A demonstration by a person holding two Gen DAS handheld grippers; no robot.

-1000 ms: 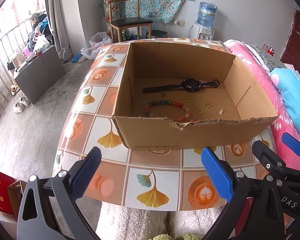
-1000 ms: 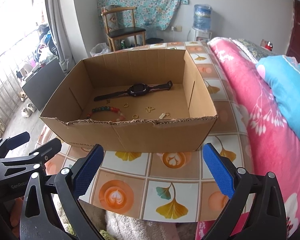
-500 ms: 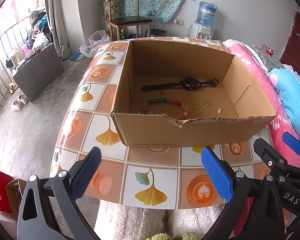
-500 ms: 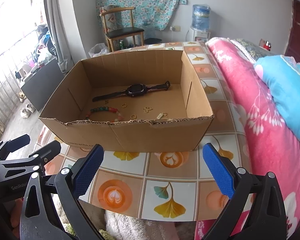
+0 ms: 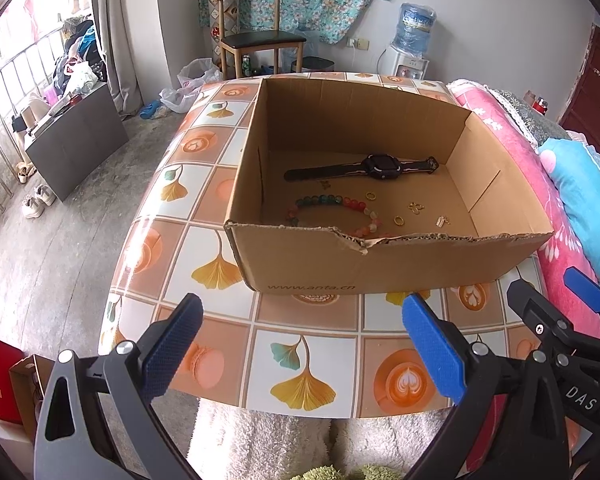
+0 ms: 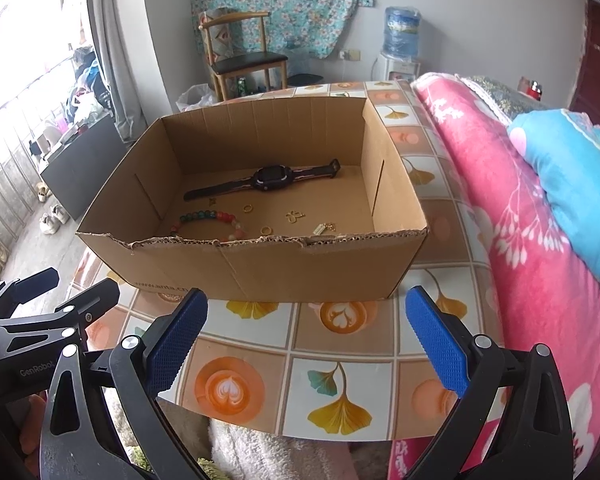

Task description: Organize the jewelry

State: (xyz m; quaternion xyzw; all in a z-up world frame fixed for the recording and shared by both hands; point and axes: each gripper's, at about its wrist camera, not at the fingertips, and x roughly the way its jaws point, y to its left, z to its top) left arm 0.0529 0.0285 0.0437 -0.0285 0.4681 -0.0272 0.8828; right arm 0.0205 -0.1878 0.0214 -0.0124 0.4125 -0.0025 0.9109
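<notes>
— The room had a tiled table point(image 5: 300, 332) with ginkgo leaves and coffee cups printed on it, pushed up against a pink blanket point(image 6: 520, 220). What sat on it?

— An open cardboard box point(image 5: 312, 264), set toward the table's right edge, its torn front rim facing the person. All the jewelry I could see lay on the box floor.

— Laid out how?

— A black watch point(image 5: 380, 167) stretched flat along the back wall. In front of it curved a bead bracelet point(image 5: 332, 203), nearer the left wall. Two gold rings point(image 5: 371, 196) lay beside the beads, and small gold earrings point(image 5: 415, 207) and a charm point(image 5: 441, 222) sat toward the front rim.

— Sorted, would you say?

— Spaced apart, nothing tangled. That could have been a tidy finish or pieces waiting to be moved; I couldn't judge which.

— And the grippers?

— The left gripper point(image 5: 300, 344) and the right gripper point(image 6: 306, 336) hovered over the table's near edge, short of the box, side by side. Each had its blue fingers point(image 6: 436, 344) spread wide, holding nothing. I'd guess they hung back so both cameras saw the whole box.
</notes>
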